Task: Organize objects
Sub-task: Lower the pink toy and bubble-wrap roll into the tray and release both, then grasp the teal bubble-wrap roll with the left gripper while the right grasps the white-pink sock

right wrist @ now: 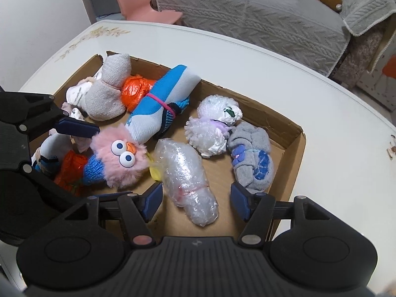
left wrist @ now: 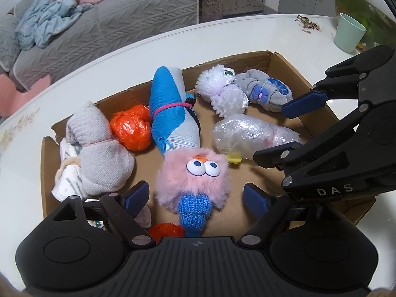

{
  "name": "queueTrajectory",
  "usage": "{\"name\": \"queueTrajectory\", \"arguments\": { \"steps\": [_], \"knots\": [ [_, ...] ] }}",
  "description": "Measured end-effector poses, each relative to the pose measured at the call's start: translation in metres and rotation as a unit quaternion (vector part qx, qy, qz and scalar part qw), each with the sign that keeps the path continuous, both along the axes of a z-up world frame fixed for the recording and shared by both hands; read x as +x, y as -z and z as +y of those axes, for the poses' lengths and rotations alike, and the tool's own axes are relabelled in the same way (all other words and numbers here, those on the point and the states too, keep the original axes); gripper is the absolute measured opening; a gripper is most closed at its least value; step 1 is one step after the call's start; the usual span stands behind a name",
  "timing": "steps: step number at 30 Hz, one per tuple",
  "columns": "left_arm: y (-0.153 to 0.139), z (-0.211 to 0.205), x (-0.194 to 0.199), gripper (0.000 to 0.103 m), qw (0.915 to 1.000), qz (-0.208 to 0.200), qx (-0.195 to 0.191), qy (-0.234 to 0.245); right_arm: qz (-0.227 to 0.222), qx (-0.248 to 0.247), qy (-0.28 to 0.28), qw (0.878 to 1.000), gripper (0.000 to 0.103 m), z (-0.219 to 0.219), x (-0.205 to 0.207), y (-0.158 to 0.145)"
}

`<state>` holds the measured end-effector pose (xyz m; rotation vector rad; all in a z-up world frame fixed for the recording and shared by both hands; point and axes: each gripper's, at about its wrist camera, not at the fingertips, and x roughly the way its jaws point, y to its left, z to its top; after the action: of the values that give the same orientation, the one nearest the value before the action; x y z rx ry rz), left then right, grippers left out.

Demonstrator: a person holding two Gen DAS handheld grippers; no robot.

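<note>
A shallow cardboard box (left wrist: 277, 60) (right wrist: 294, 146) on the white table holds several soft things. A pink fluffy toy with googly eyes and a blue knitted handle (left wrist: 195, 180) (right wrist: 121, 158) lies between the open fingers of my left gripper (left wrist: 196, 199). A clear bubble-wrap bundle (right wrist: 188, 175) (left wrist: 250, 136) lies between the open fingers of my right gripper (right wrist: 196, 203); the right gripper also shows in the left wrist view (left wrist: 294, 133). Neither gripper holds anything.
In the box: a blue and white sock roll (left wrist: 170, 113), orange plastic balls (left wrist: 132, 130), grey socks (left wrist: 99, 156), a white bubble-wrap bundle (left wrist: 222, 91), a grey sock with a purple flower (left wrist: 264, 91). A green cup (left wrist: 349, 33) and a fish bowl (left wrist: 358, 7) stand at the table's far right. A sofa (right wrist: 259, 17) stands beyond.
</note>
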<state>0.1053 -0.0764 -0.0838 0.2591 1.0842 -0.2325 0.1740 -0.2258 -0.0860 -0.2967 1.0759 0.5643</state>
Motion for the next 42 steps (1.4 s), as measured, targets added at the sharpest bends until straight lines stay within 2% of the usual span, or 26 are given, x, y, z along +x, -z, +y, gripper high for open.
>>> {"name": "queueTrajectory", "arguments": {
  "steps": [9, 20, 24, 29, 34, 37, 42],
  "knots": [
    [-0.012, 0.001, -0.006, 0.09, 0.9999, -0.001, 0.003, -0.012, -0.008, 0.006, 0.011, 1.0, 0.06, -0.001, -0.006, -0.008],
    [-0.04, 0.01, -0.036, 0.094, 0.9992, -0.01, -0.009, -0.039, -0.021, 0.038, 0.031, 0.999, 0.066, -0.006, -0.031, -0.031],
    [-0.047, 0.019, -0.064, 0.096, 0.9992, -0.017, -0.005, -0.035, -0.036, 0.034, -0.003, 0.999, 0.068, -0.005, -0.054, -0.04],
    [-0.05, 0.039, -0.098, 0.096, 0.9993, -0.017, -0.005, -0.034, -0.043, 0.059, -0.103, 0.992, 0.067, -0.011, -0.101, -0.051],
    [-0.055, 0.058, -0.126, 0.098, 0.9988, -0.017, -0.006, -0.045, -0.038, 0.04, -0.17, 0.984, 0.067, -0.008, -0.139, -0.037],
    [-0.051, 0.061, -0.139, 0.098, 0.9986, -0.012, -0.008, -0.051, -0.03, 0.026, -0.181, 0.983, 0.066, -0.004, -0.145, -0.025],
    [-0.031, 0.051, -0.156, 0.099, 0.9991, 0.005, -0.005, -0.043, -0.03, 0.031, -0.186, 0.982, 0.066, 0.002, -0.144, -0.013]
  ]
}}
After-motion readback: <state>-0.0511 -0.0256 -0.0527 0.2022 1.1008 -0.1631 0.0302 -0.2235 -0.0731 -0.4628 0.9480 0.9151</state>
